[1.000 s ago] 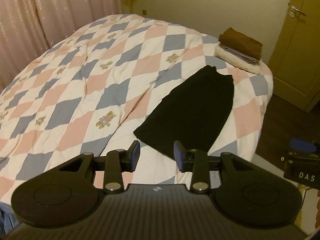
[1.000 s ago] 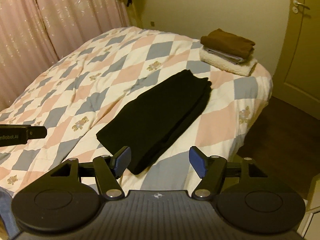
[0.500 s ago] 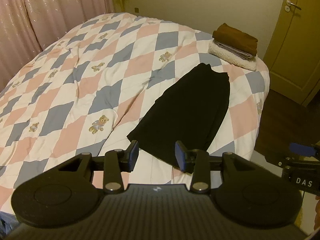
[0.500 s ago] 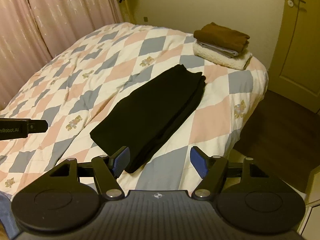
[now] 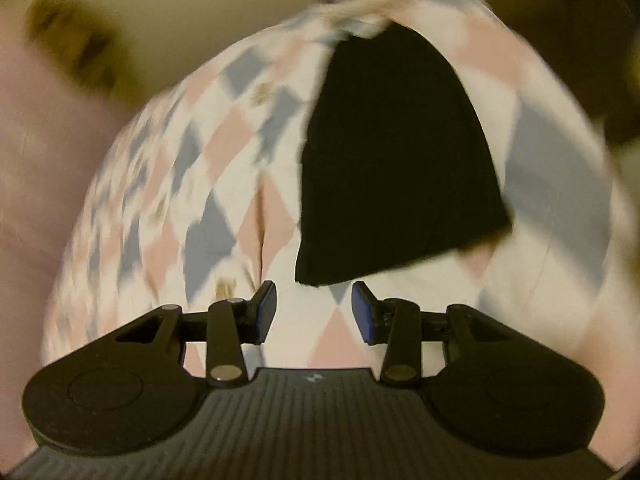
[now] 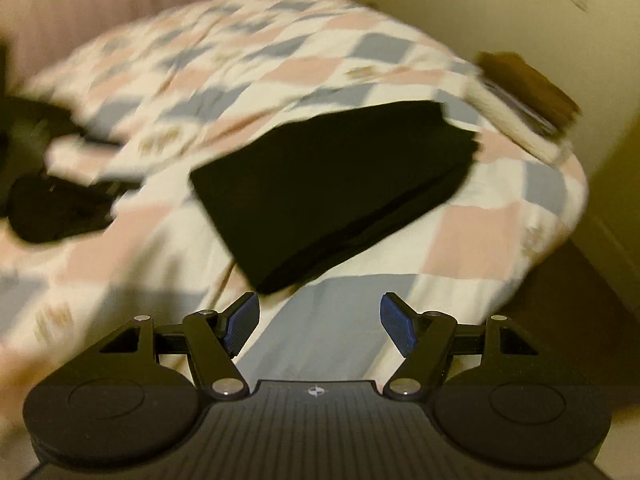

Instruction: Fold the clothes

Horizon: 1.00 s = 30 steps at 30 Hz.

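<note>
A black garment (image 5: 396,160) lies folded lengthwise on the checked quilt (image 5: 224,184), its near hem just beyond my left gripper (image 5: 314,312). That gripper is open with nothing between its blue pads. In the right wrist view the same black garment (image 6: 336,184) lies diagonally, its near corner just past my right gripper (image 6: 320,326), which is wide open and holds nothing. Both views are blurred by motion. The left gripper's body (image 6: 56,208) shows as a dark blur at the left of the right wrist view.
A stack of folded clothes, brown on top (image 6: 528,92), sits on the far right corner of the bed. Pink curtains (image 5: 44,152) hang at the left. The bed's right edge drops to a dark floor (image 6: 580,304).
Both grippers have swung quickly down and in toward the garment's near hem, blurring the views. The garment itself lies as before. Both stay open.
</note>
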Available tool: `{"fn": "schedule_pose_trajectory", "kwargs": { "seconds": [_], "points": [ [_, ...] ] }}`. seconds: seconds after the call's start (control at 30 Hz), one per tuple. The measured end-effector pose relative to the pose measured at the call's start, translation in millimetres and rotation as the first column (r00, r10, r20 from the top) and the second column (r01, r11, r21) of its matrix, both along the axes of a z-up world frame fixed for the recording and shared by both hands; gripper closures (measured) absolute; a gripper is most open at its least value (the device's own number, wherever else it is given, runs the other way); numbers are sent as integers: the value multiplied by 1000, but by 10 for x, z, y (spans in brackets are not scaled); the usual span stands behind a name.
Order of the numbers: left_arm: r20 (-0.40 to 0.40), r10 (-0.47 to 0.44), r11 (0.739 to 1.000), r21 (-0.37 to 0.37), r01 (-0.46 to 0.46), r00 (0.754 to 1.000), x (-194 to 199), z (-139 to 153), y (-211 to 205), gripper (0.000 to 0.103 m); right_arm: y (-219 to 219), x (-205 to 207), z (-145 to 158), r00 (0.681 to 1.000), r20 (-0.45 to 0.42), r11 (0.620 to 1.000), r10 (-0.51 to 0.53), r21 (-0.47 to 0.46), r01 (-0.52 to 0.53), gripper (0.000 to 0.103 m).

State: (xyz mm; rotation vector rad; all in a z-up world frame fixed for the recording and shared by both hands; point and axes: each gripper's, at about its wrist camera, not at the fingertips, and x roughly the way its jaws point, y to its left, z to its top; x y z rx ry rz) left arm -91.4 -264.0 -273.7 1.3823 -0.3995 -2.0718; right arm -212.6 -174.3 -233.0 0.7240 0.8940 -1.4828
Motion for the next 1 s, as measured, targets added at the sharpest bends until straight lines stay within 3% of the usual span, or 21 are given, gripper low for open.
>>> {"fn": "schedule_pose_trajectory", "kwargs": {
  "seconds": [0.07, 0.13, 0.2, 0.3, 0.47, 0.53, 0.6, 0.63, 0.7, 0.77, 0.87, 0.97, 1.0],
  "points": [
    [116, -150, 984, -83, 160, 982, -5, -325, -25, 64, -62, 203, -191, 994, -64, 996, 84, 4, -84, 34],
    [221, -268, 942, -142, 303, 938, 11, -600, -76, 59, -137, 406, -375, 973, -153, 985, 174, 9, -174, 34],
    [319, -380, 873, -184, 451, 868, 41, -860, -134, 57, -214, 595, -559, 936, -240, 965, 258, 24, -260, 34],
    [394, -496, 781, -186, 596, 774, 99, -1130, -212, 52, -320, 789, -824, 870, -348, 934, 348, 49, -354, 34],
    [474, -573, 673, -195, 714, 669, 216, -1509, -367, 52, -466, 975, -1281, 731, -515, 884, 448, 130, -449, 34],
    [502, -585, 643, -192, 742, 637, 255, -1620, -440, 59, -501, 994, -1433, 688, -556, 874, 466, 165, -458, 34],
    [537, -592, 607, -194, 771, 601, 287, -1725, -505, 73, -526, 1006, -1580, 644, -592, 862, 486, 200, -466, 35],
    [553, -599, 586, -191, 787, 580, 308, -1771, -522, 73, -529, 1007, -1653, 614, -611, 852, 499, 218, -476, 36],
    [577, -607, 553, -188, 811, 547, 335, -1825, -538, 81, -528, 995, -1771, 557, -641, 828, 528, 245, -504, 44],
    [579, -605, 553, -187, 812, 546, 360, -1803, -540, 84, -563, 937, -1785, 561, -623, 820, 545, 256, -512, 71],
    [563, -601, 586, -173, 791, 568, 354, -1664, -547, 88, -669, 721, -1575, 688, -500, 843, 526, 202, -498, 88],
    [516, -604, 646, -128, 752, 607, 240, -1362, -578, 91, -791, 408, -1228, 817, -310, 873, 486, 142, -466, 90],
    [493, -598, 673, -119, 730, 632, 180, -1237, -603, 92, -833, 273, -1102, 852, -236, 884, 467, 118, -452, 90]
  ]
}}
